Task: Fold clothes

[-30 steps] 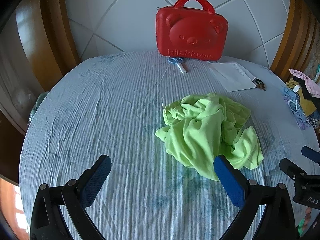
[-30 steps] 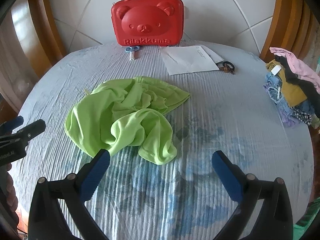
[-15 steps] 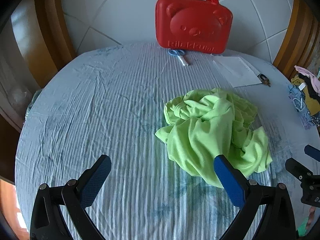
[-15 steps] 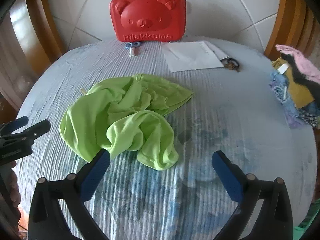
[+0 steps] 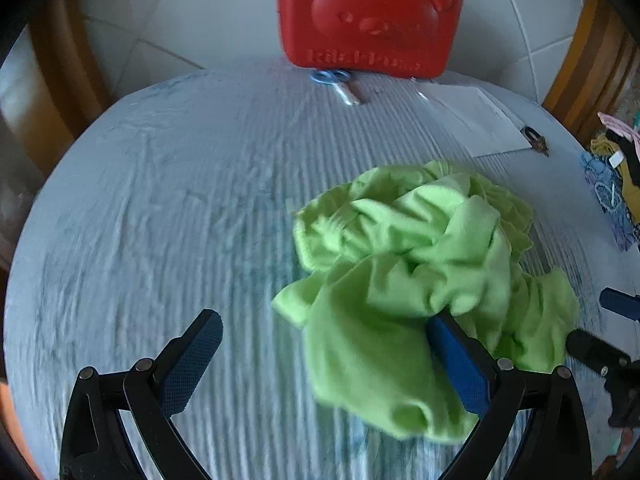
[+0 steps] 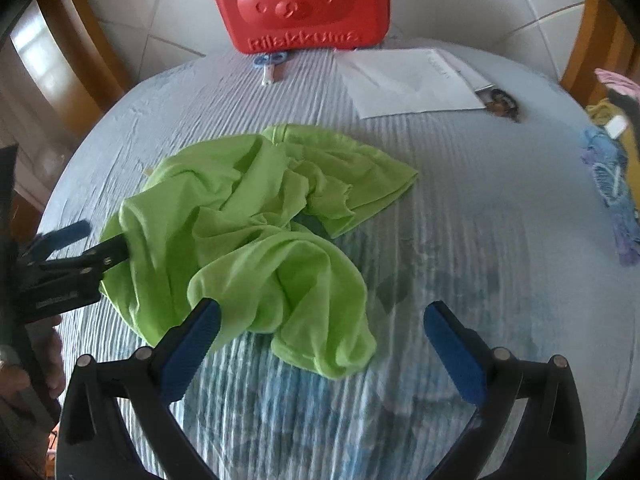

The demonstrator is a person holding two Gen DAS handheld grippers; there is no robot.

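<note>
A crumpled lime-green garment (image 5: 404, 264) lies in a heap on the round table's pale blue striped cloth (image 5: 168, 208). My left gripper (image 5: 322, 318) is open at the heap's near left edge, and its right finger (image 5: 456, 356) is pushed in under a fold. In the right wrist view the same gripper (image 6: 106, 237) touches the garment's left edge (image 6: 240, 216). My right gripper (image 6: 320, 308) is open over the near flap, left finger (image 6: 188, 344) against the cloth. It also shows at the left wrist view's right edge (image 5: 588, 318).
A red bear-shaped case (image 6: 300, 4) stands at the table's far edge with blue-handled scissors (image 6: 272, 64) in front. Papers (image 6: 412, 80) and keys (image 6: 502, 102) lie back right. A pile of mixed clothes (image 6: 612, 168) sits at the right rim. A hand (image 6: 24, 368) holds the left gripper.
Both grippers have moved forward and down to the green garment. The left gripper's right finger has gone from in front of the heap to under a fold.
</note>
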